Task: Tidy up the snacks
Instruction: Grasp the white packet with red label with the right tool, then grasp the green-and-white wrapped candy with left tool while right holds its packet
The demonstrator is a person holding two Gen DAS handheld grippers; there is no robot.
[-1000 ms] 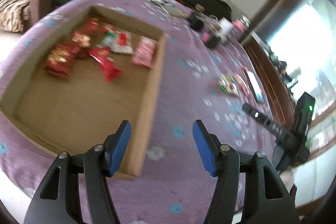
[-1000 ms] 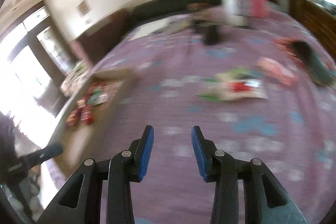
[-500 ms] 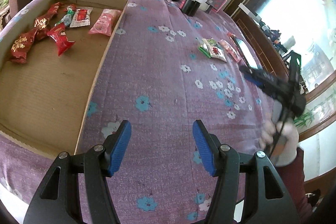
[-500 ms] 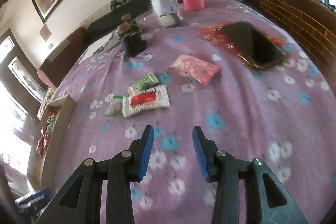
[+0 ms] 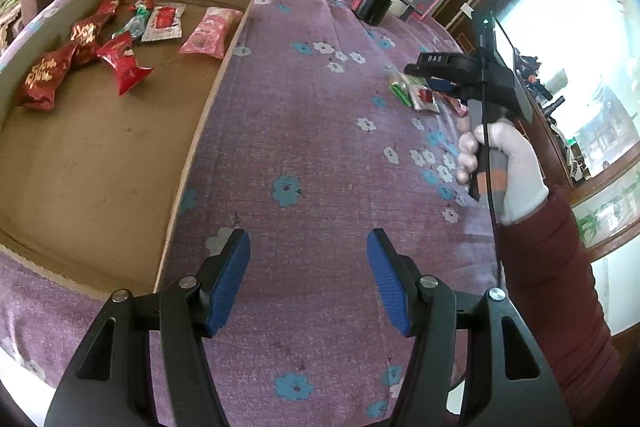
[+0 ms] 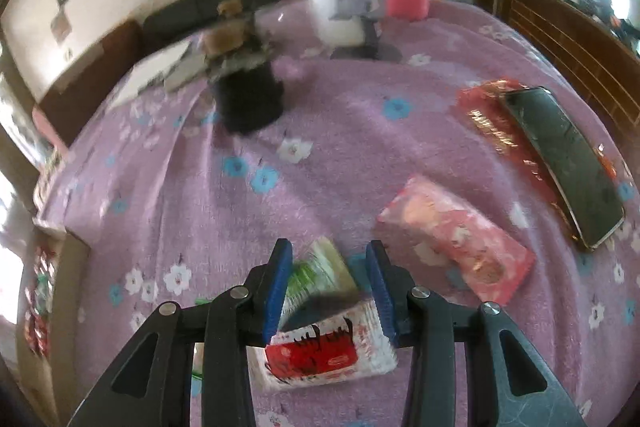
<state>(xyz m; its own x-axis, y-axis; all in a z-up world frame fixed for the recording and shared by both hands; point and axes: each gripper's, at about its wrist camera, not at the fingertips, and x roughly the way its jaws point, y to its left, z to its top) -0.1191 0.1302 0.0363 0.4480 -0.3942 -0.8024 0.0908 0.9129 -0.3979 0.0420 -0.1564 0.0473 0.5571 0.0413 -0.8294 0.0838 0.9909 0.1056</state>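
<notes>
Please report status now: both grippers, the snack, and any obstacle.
Left gripper open, empty, beside the cardboard tray. Right gripper open, fingers straddling the white-and-red snack packet, no grip yet. Pink packet close by, not blocking.

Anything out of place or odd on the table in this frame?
Yes: a black phone lies on top of a red foil packet near the table's right edge. Three snack packets still lie outside the cardboard tray: white-and-red, green, pink. Nothing looks spilled or damaged.

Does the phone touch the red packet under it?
Touching. The right wrist view shows the phone lying directly on the red packet, with the packet's edge sticking out along its left side.
</notes>
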